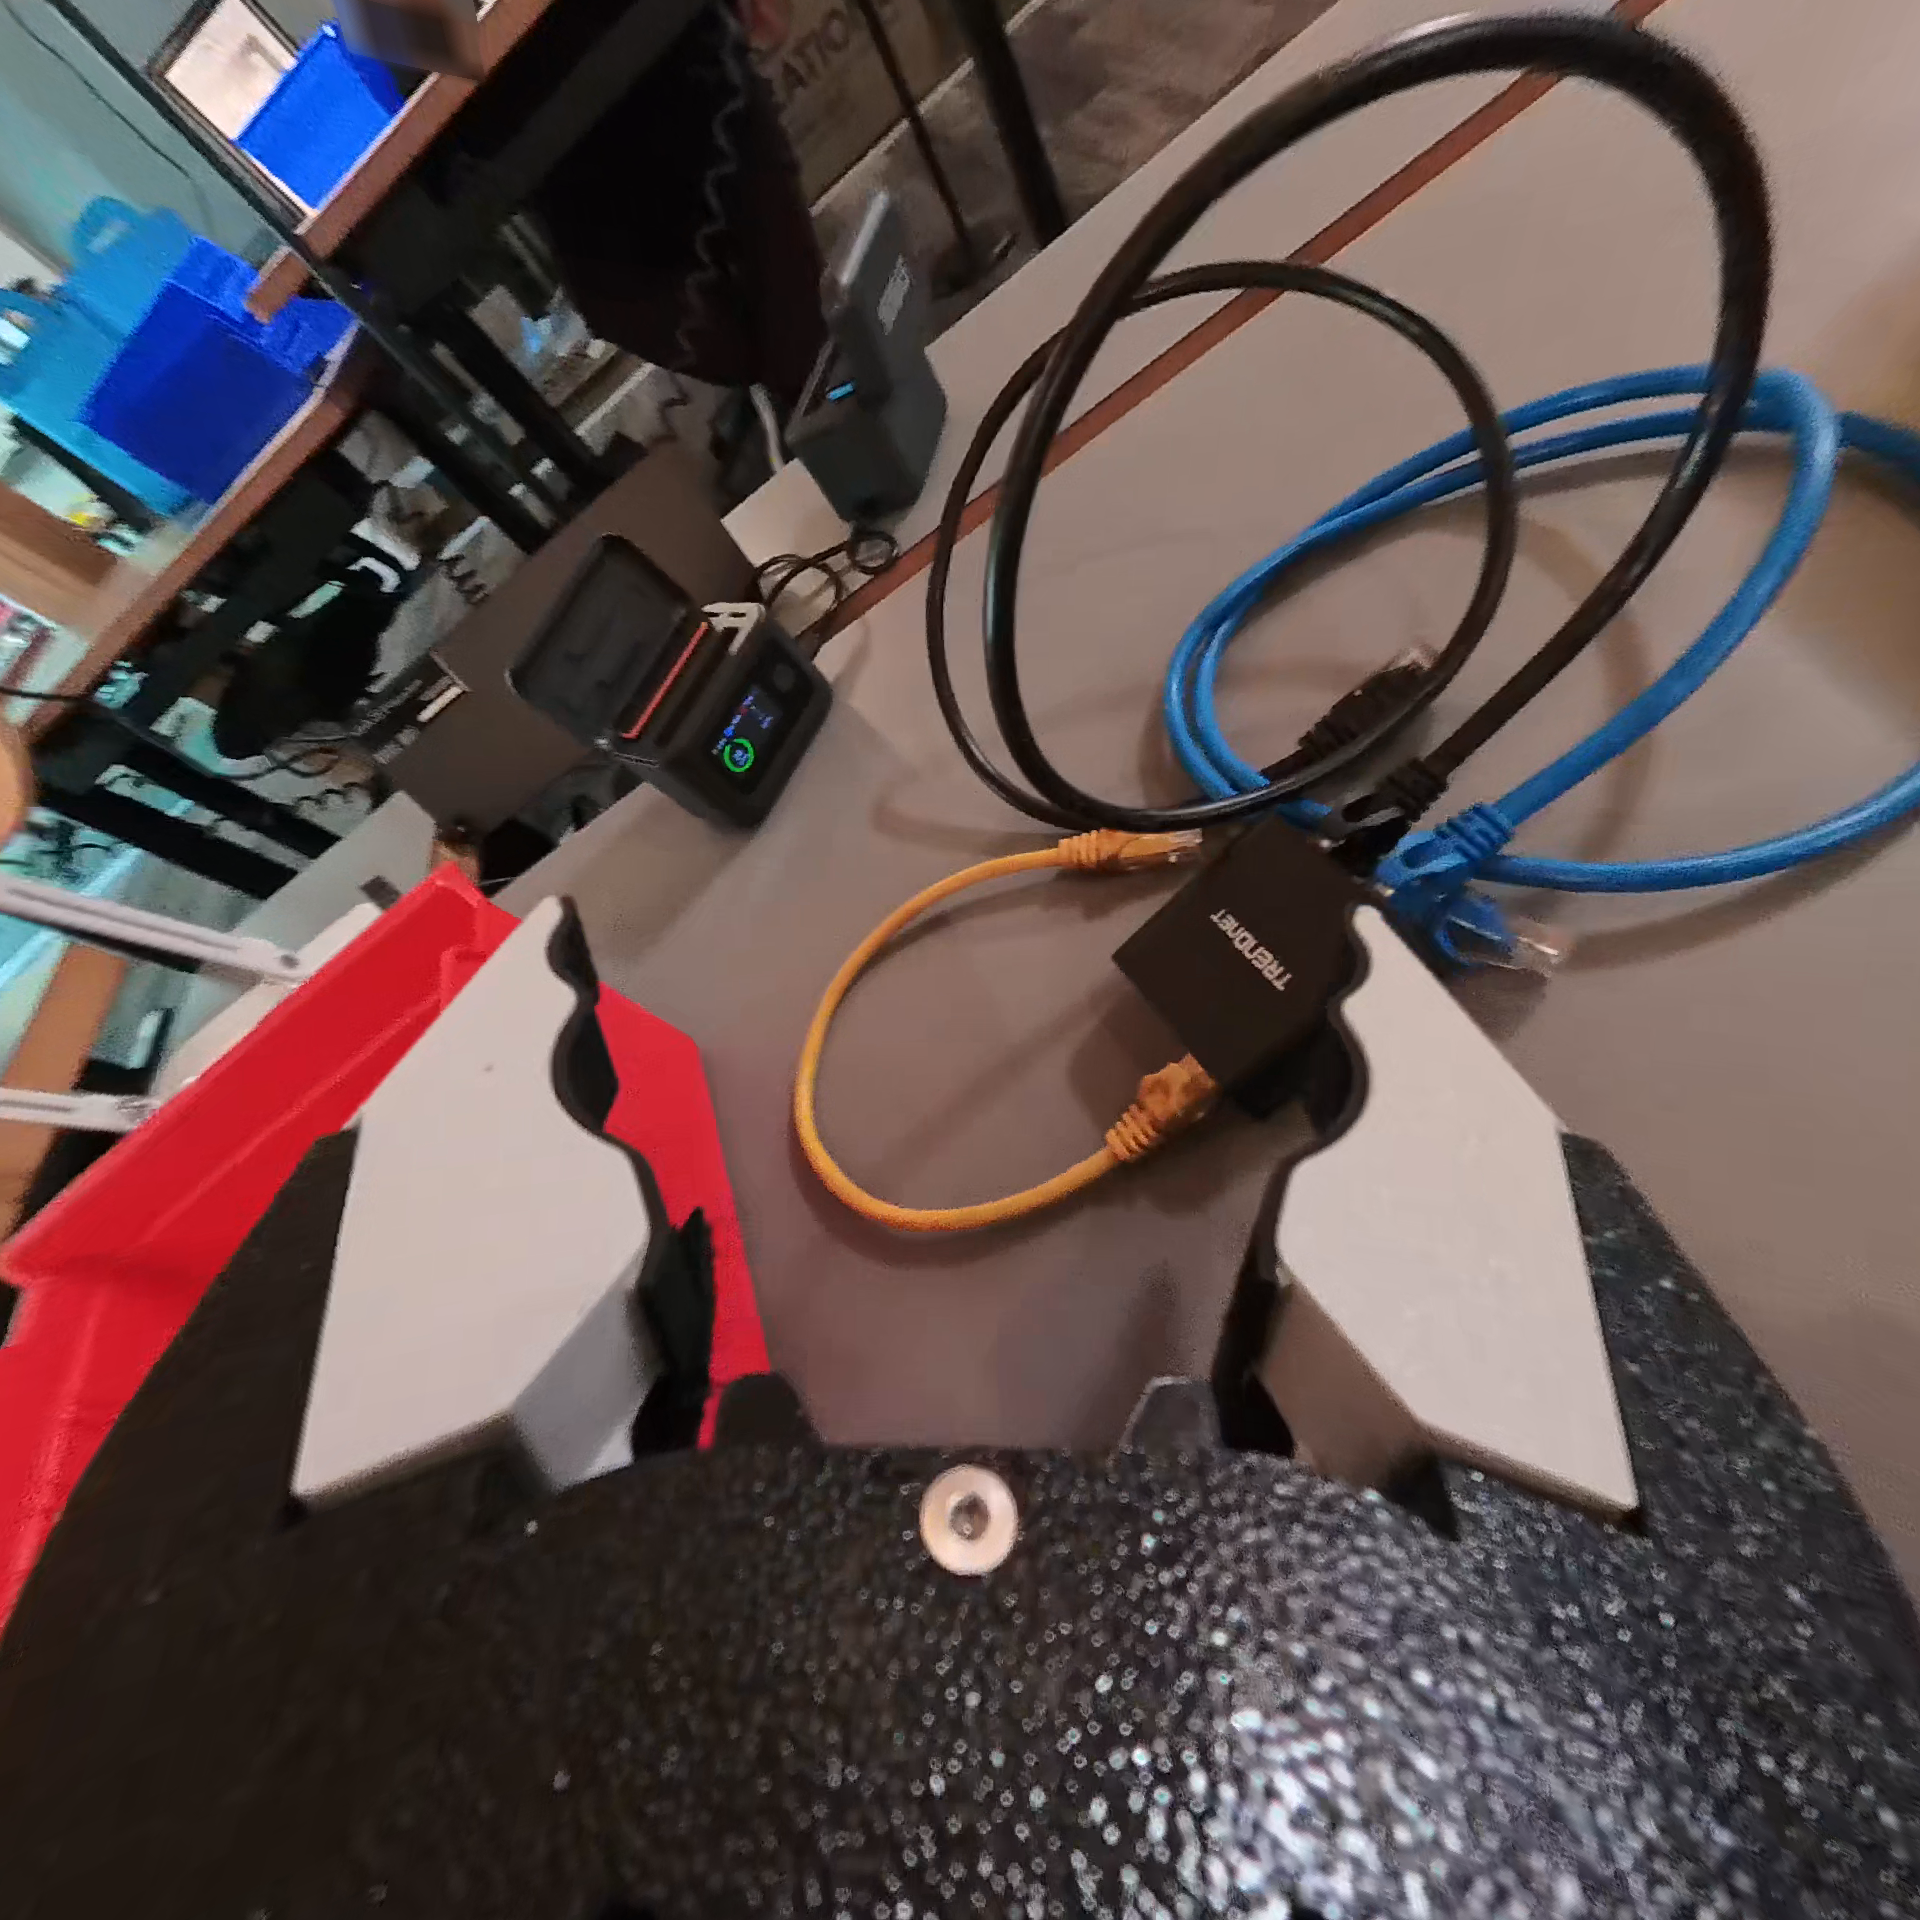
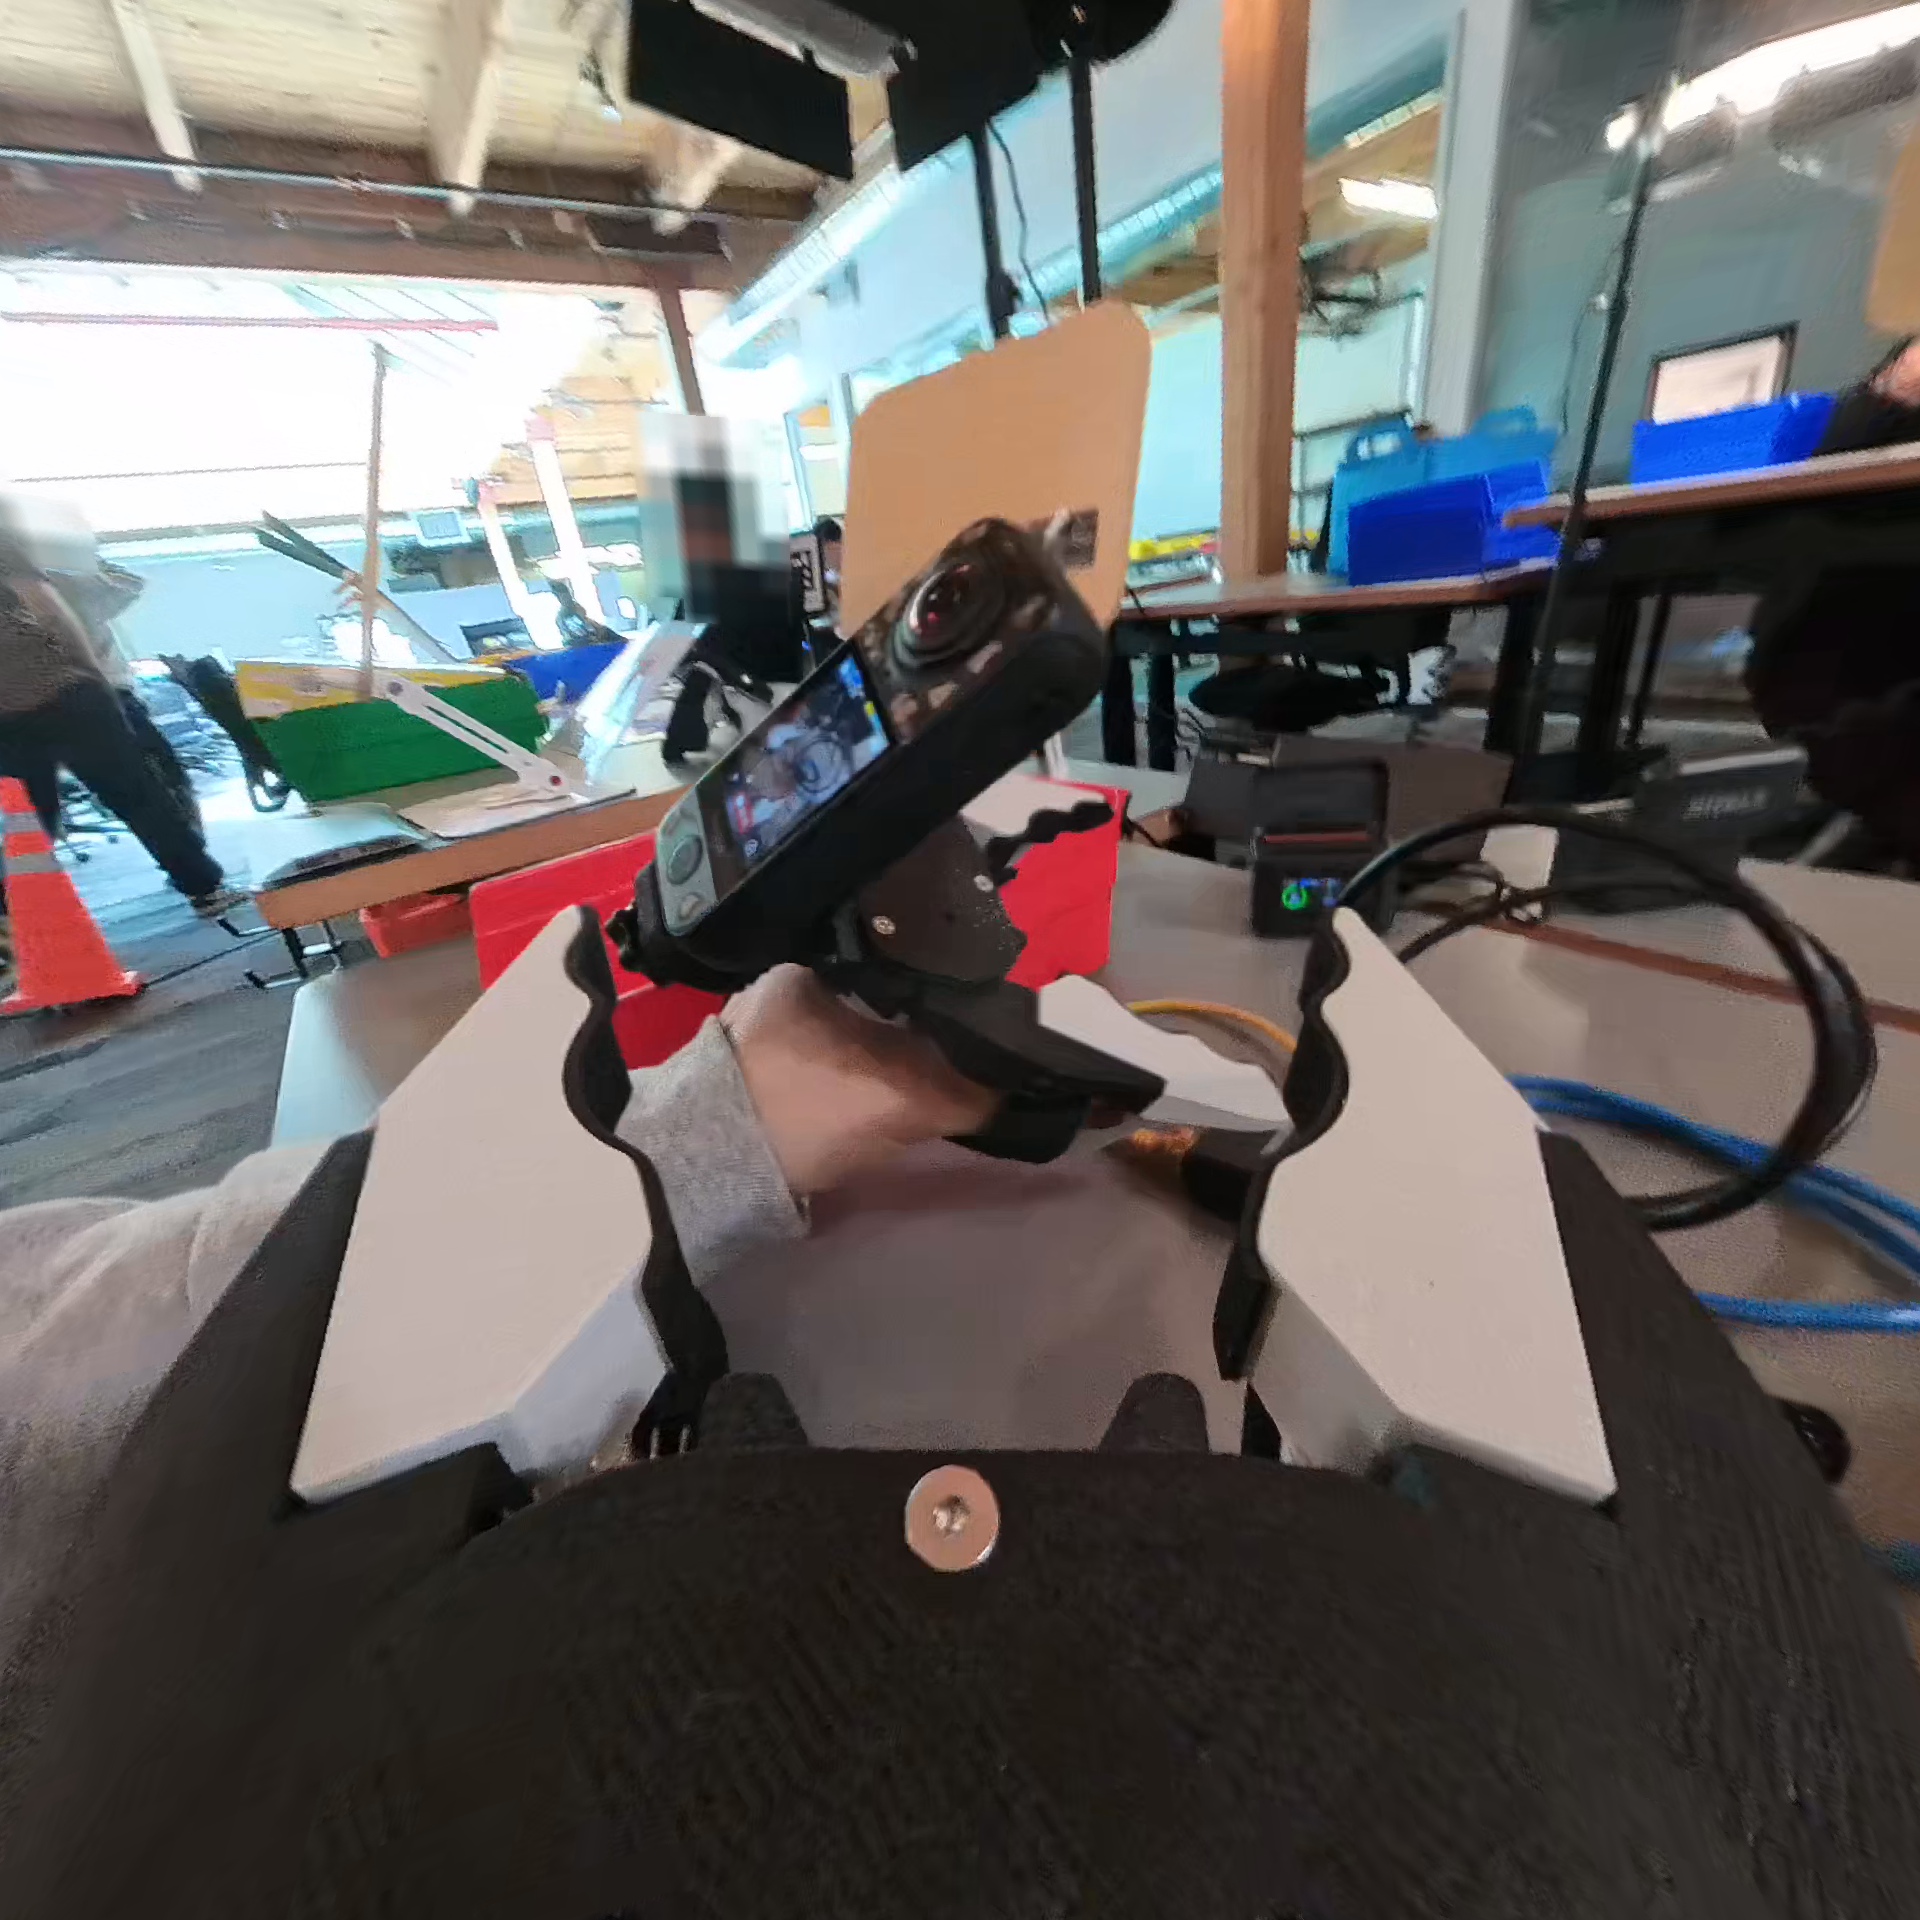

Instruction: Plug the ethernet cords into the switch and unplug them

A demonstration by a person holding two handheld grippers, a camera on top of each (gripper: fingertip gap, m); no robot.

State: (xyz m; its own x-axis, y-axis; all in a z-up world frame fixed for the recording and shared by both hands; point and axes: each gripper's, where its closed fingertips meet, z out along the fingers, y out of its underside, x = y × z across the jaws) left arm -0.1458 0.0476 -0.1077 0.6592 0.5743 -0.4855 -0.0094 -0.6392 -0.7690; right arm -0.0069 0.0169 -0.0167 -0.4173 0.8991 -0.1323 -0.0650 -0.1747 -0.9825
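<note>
Workshop interior. Exposed timber ceiling beams (image 2: 312, 208) overhead; upright wooden post (image 2: 1262, 291) mid-room. Pale blue-green wall (image 2: 1174, 395) behind it. Left side opens to bright daylight (image 2: 208, 416), washed out. Grey bench (image 2: 1662, 997) with a brown strip across its top. Wood-topped tables on black frames (image 2: 1351, 597) carry blue bins (image 2: 1444, 520). Orange traffic cone (image 2: 52, 914) on grey floor. Person walking at far left (image 2: 83, 707).
</note>
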